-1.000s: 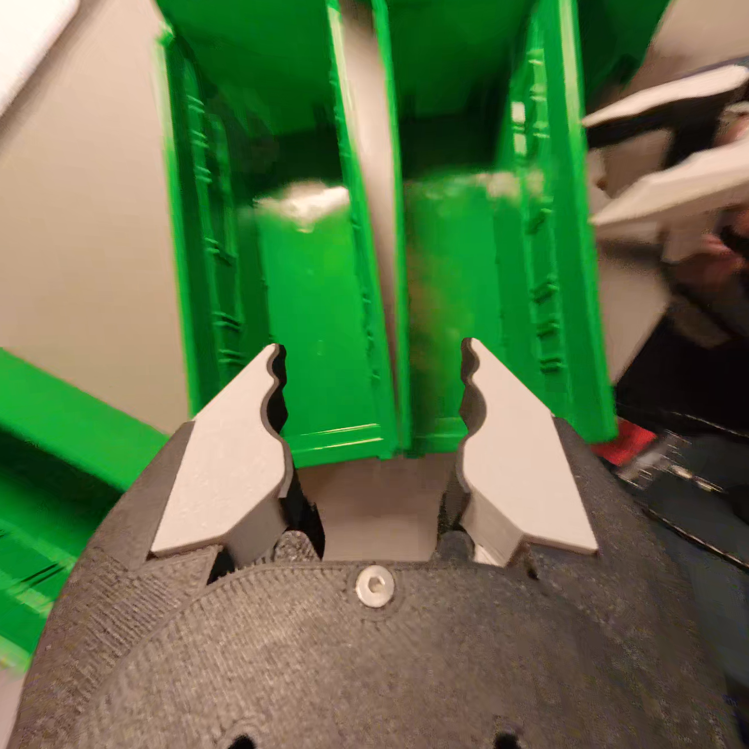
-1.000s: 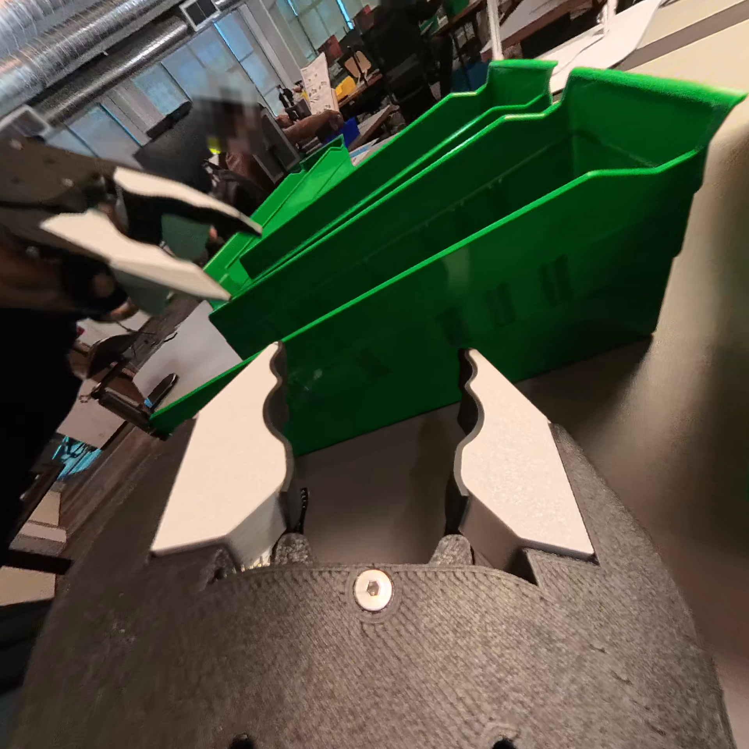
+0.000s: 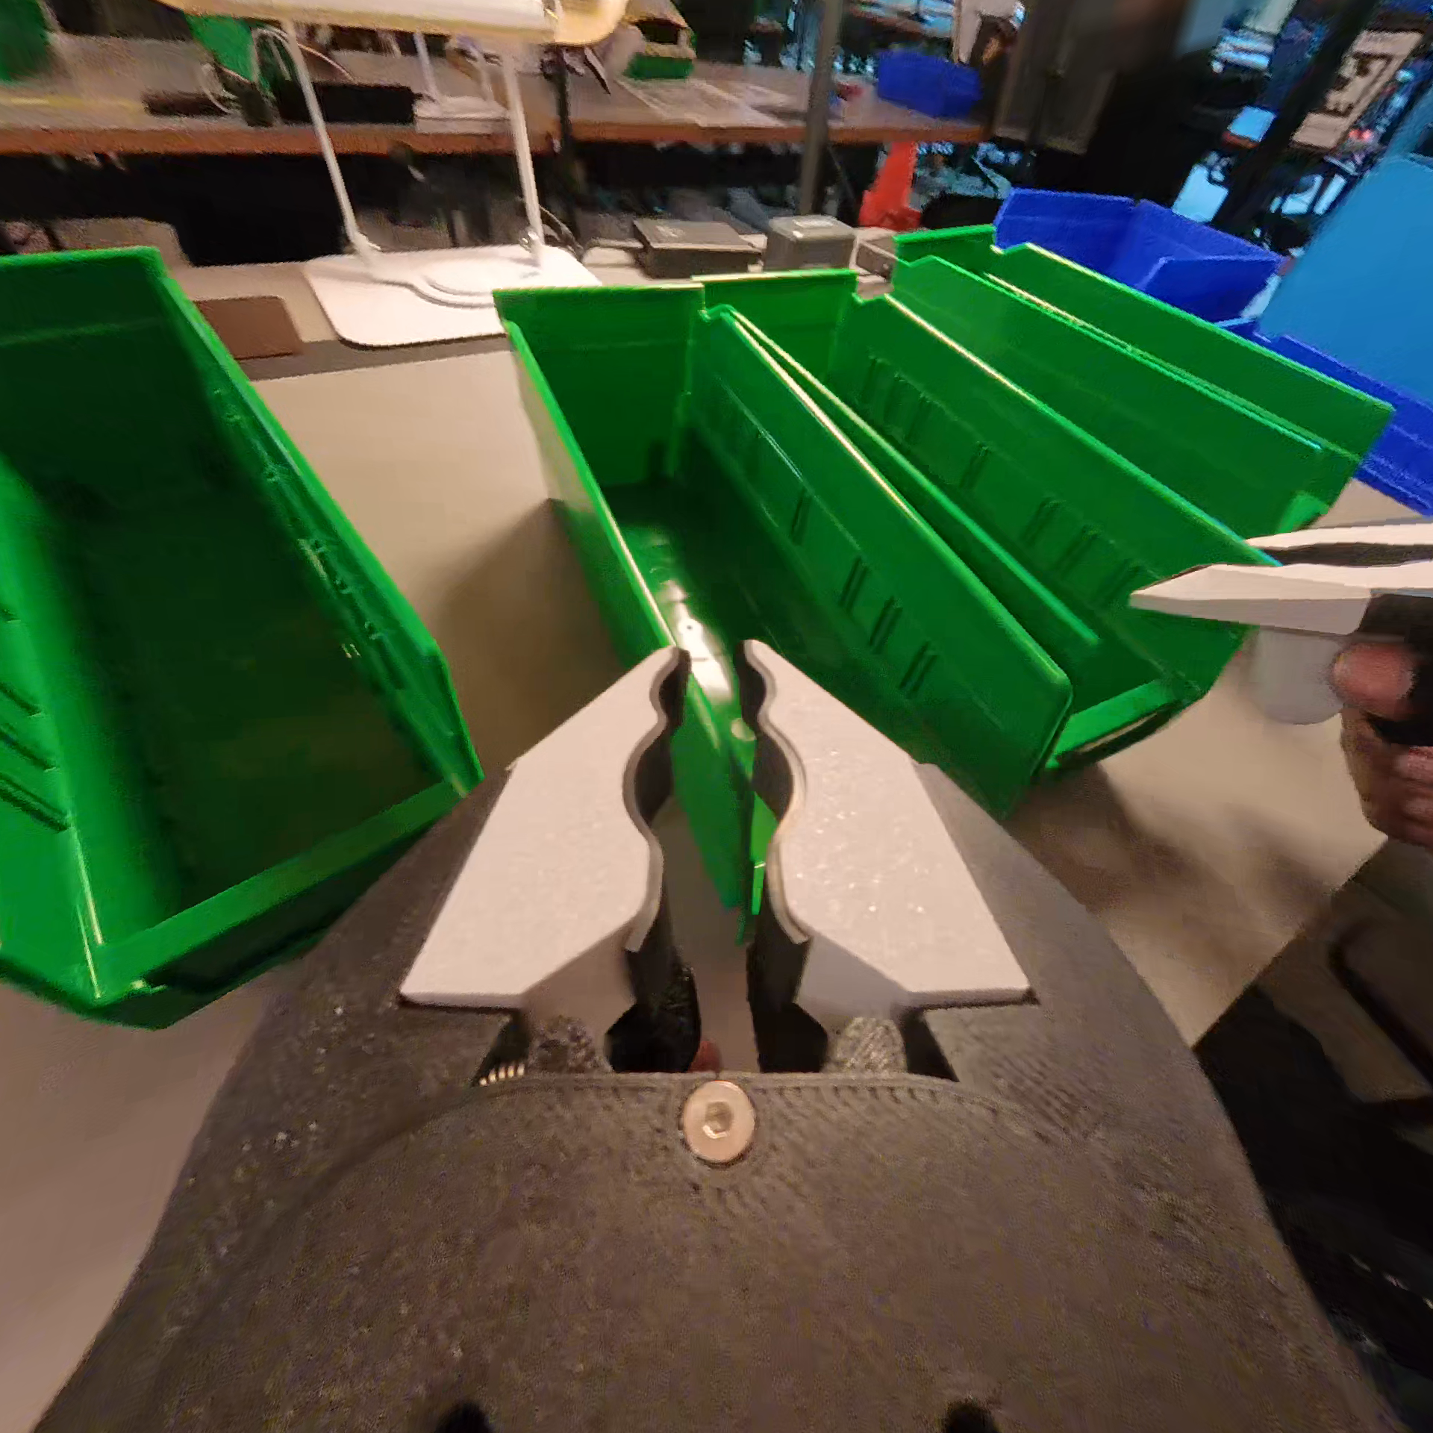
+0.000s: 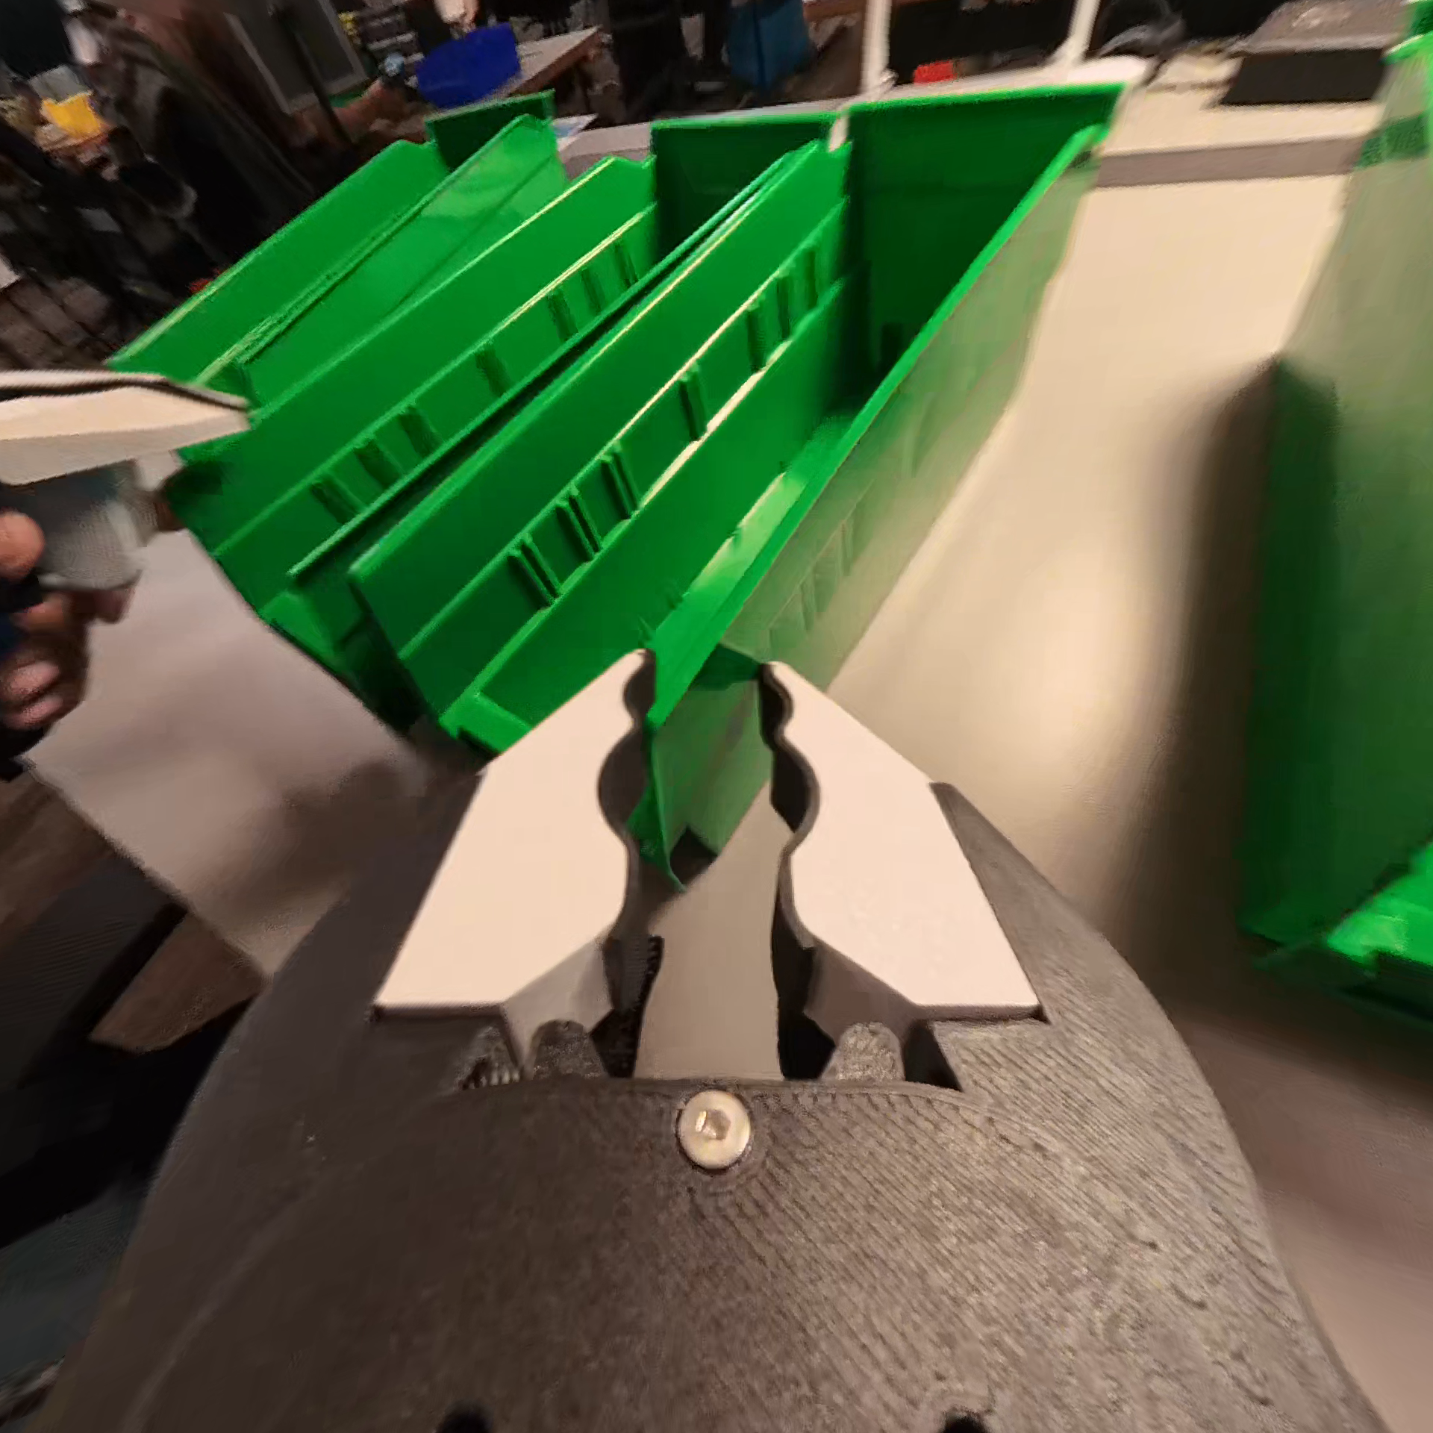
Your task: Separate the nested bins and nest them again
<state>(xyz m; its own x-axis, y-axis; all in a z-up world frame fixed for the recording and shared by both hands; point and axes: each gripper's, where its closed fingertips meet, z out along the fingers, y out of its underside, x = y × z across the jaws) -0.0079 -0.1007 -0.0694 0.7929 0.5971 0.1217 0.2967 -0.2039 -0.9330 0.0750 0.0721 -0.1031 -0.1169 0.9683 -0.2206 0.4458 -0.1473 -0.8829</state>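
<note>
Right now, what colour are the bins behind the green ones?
Blue bins, seen best in the left wrist view.

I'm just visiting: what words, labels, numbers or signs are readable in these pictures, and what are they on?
Nothing can be read here.
Small raised marks on the wall of the left green bin: too small and blurred to read.
Black-and-white sheet in the far background: blurred.
No label shows on the blue bins.

A beige table (image 3: 434, 481) carries green bins (image 3: 969, 496) and blue bins (image 3: 1148, 248).
</note>
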